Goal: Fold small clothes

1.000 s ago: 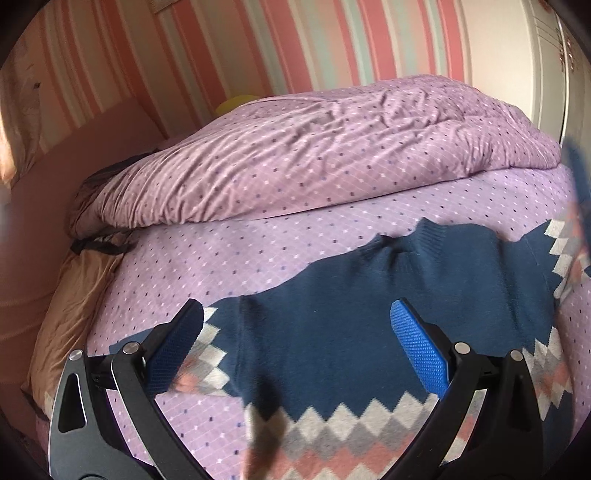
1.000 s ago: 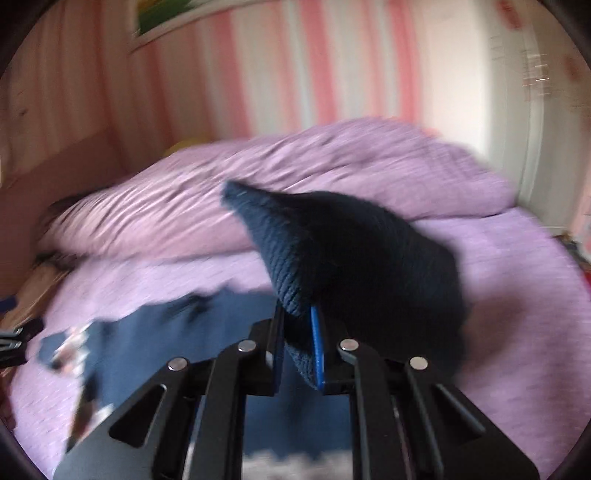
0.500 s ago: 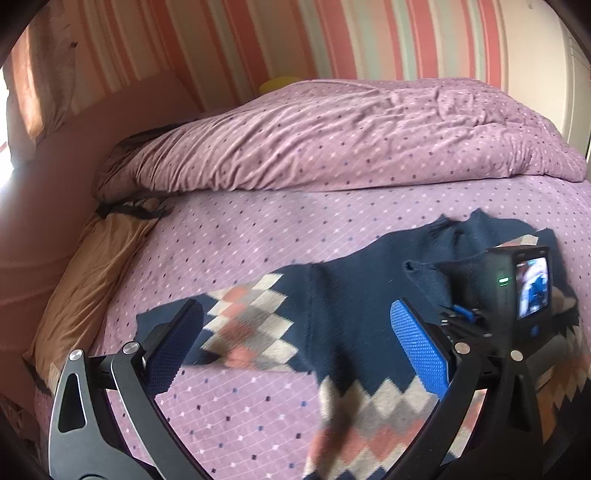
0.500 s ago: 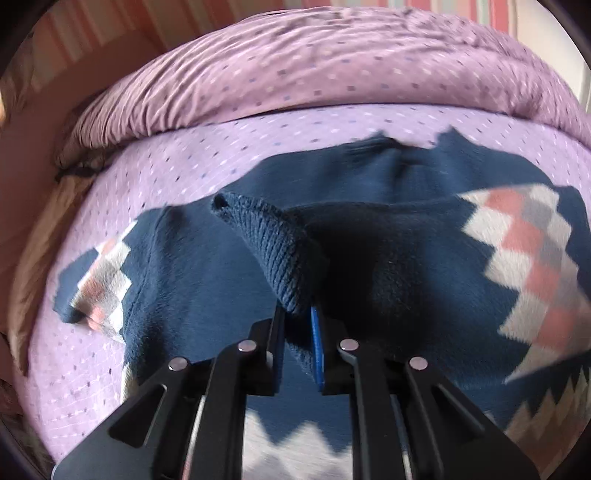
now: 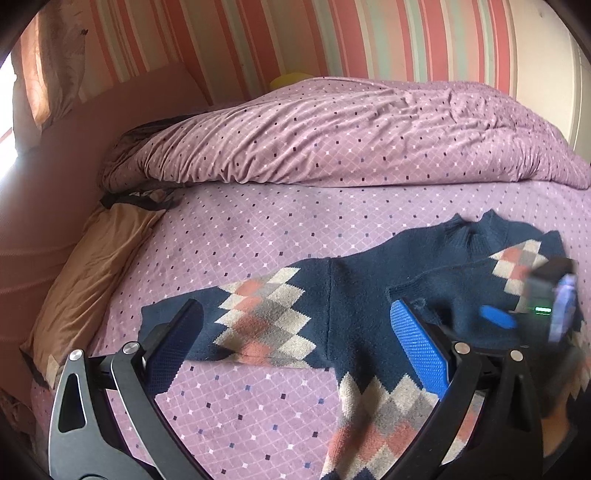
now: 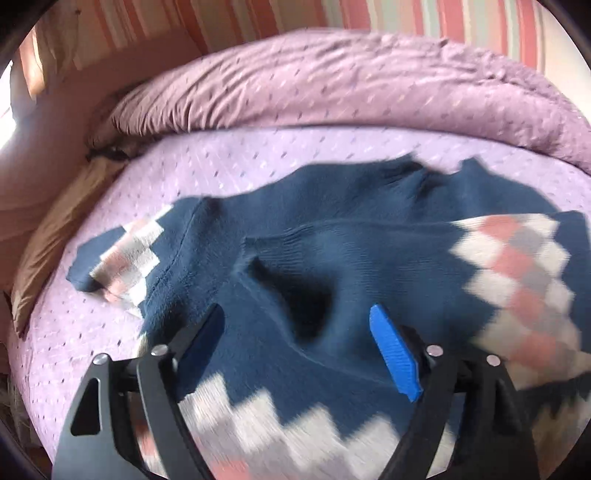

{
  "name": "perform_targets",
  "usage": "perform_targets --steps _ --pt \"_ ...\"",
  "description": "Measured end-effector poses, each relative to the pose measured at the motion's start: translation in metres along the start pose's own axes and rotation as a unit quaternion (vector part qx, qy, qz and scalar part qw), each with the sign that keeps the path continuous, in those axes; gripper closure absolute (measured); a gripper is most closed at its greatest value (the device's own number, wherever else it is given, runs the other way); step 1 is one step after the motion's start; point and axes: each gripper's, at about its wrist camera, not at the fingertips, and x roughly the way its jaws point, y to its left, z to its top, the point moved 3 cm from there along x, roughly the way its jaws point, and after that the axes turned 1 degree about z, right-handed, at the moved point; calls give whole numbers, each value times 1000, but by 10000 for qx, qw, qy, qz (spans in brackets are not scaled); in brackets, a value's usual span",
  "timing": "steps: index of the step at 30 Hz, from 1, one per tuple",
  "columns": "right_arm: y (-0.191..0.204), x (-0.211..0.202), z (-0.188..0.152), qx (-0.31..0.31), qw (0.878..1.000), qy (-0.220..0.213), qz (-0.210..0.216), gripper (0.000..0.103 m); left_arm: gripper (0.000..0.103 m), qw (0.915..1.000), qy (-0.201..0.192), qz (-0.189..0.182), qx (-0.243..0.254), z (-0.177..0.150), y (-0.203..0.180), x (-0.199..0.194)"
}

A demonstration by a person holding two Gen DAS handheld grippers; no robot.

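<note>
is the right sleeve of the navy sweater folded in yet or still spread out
Folded in: the right sleeve lies across the sweater body, its cuff near the middle. The other sleeve remains spread.

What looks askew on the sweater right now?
The right sleeve lies folded across the navy argyle sweater, but its cuff is humped, not flat. The left sleeve is unfolded on the bedspread.

Rumpled purple duvet (image 5: pixel 332 136), striped wall (image 5: pixel 332 33)

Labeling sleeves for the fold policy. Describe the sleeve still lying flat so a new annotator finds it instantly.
Start at the purple dotted bedsheet, then the navy sweater on it. The unfolded sleeve sticks out toward the tan pillow; unlike the other sleeve, it lies on bare sheet.
</note>
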Motion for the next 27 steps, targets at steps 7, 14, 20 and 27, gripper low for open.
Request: perform_targets --steps 7,14,20,27 --pt "-70 -40 -1 207 9988 -199 -394 22 3 9987 134 -373 -328 -1 -17 14" --pt "-98 -55 -6 393 9960 -285 -752 23 3 9946 707 -697 -295 -14 -81 68" --pt "-131 -69 -25 436 9933 -161 -1055 23 11 9890 1335 -558 -298 -40 -143 131" --pt "-156 -81 -25 529 9912 -215 -1197 23 81 9792 1748 -844 -591 -58 -160 160"
